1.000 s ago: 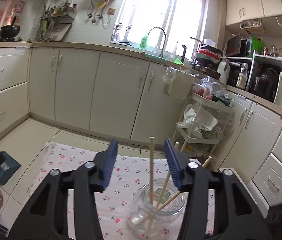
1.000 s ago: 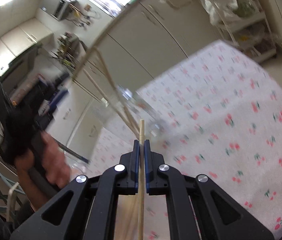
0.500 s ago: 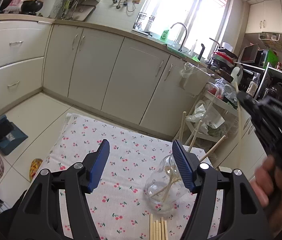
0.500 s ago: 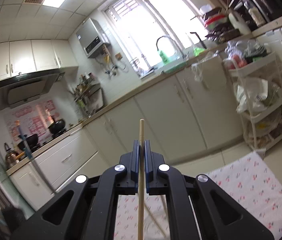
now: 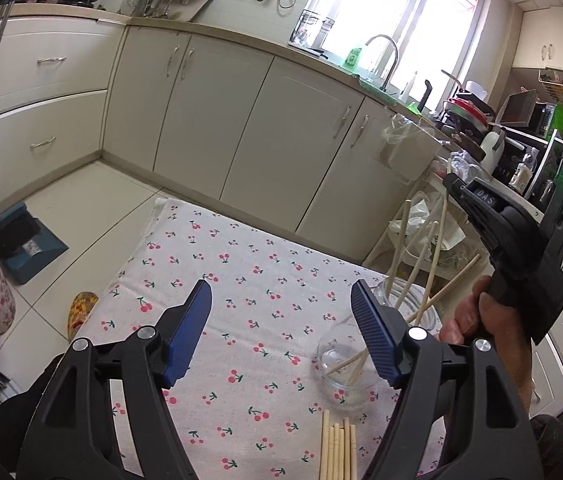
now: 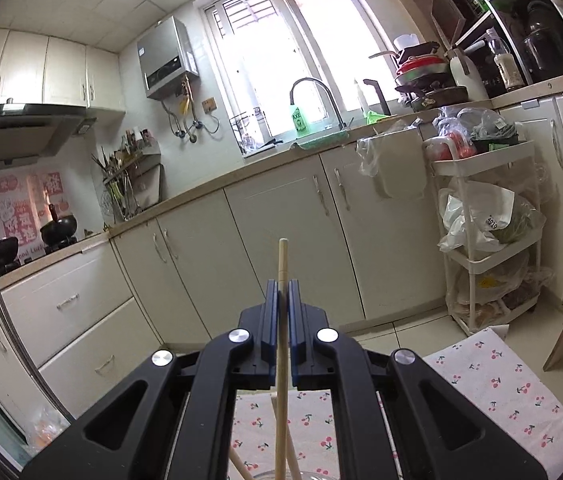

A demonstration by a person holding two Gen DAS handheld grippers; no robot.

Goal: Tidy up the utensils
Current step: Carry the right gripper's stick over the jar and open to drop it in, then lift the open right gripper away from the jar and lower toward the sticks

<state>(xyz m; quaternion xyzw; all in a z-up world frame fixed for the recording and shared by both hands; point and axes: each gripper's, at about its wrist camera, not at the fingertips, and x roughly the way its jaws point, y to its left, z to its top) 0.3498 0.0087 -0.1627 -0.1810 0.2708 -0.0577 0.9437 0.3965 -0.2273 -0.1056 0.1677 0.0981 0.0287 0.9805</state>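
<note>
From your left wrist camera, your left gripper (image 5: pixel 281 300) hangs over the cherry-print tablecloth (image 5: pixel 241 264) with its blue pads (image 5: pixel 189 336) spread wide; the jaws have just been opening, and nothing sits between them but bare cloth. The glass jar (image 5: pixel 345 360) stands just right of the right pad, partly hidden by it, with several wooden chopsticks (image 5: pixel 413 276) leaning out of its mouth toward the far right. A row of loose chopsticks (image 5: pixel 337 452) lies flat on the cloth at the near edge, just in front of the jar. At the right, your right hand (image 5: pixel 477 320) grips the black handle of the other gripper, which is raised above the jar. From your right wrist camera, your right gripper (image 6: pixel 280 284) is clamped tight on a single chopstick (image 6: pixel 281 320), which stands nearly upright between the pads and pokes out above them. Its lower part runs down toward the jar's rim (image 6: pixel 281 474) at the bottom edge, where other sticks cross; whether its tip is inside the jar you cannot tell.
</note>
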